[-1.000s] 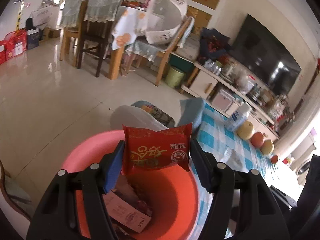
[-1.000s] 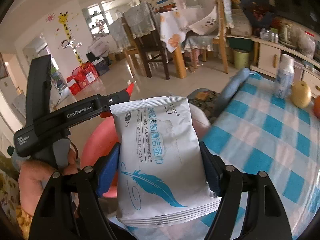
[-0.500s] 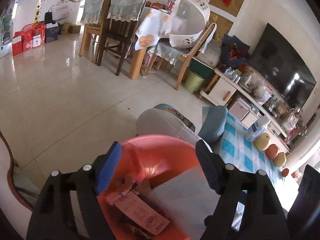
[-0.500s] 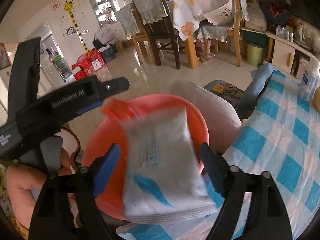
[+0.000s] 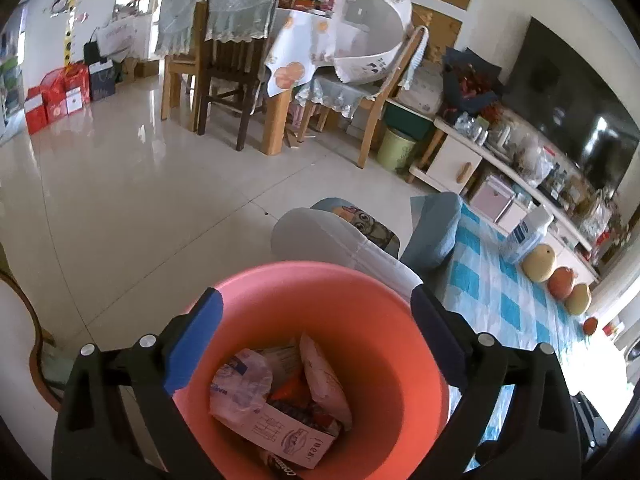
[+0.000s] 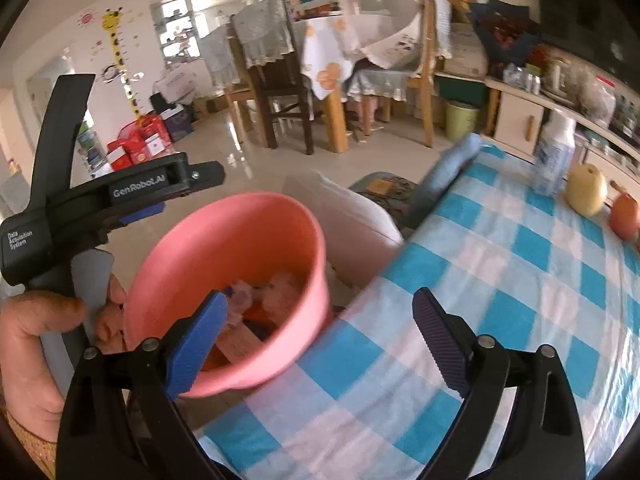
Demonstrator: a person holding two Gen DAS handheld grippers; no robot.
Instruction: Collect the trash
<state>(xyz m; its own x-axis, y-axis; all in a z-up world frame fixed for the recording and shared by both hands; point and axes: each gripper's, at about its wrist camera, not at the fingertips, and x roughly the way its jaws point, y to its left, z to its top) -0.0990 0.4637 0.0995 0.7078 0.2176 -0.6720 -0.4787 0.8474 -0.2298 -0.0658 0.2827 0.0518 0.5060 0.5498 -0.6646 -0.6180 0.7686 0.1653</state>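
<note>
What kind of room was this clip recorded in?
Most likely a home's combined living and dining room: a large dark flat-screen television above a low white cabinet, wooden dining chairs at a cloth-covered table, and a blue-and-white checked tablecloth.

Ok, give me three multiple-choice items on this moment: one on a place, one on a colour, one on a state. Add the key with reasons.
1. Where does the pink bin stand?
A. Beside the edge of the checked tablecloth
B. On the dining chair
C. On top of the TV unit

2. What colour are the squares on the tablecloth?
A. Red and white
B. Blue and white
C. Green and yellow

3. What is between the right tongs?
A. A wipes packet
B. A bottle
C. Nothing

Key:
1 A: the right wrist view shows the bin just off the cloth's near edge.
2 B: blue and white checks cover the cloth.
3 C: the jaws are opening with only bin and cloth seen behind them; the trash already lies in the bin, and the left tongs are empty too.
</note>
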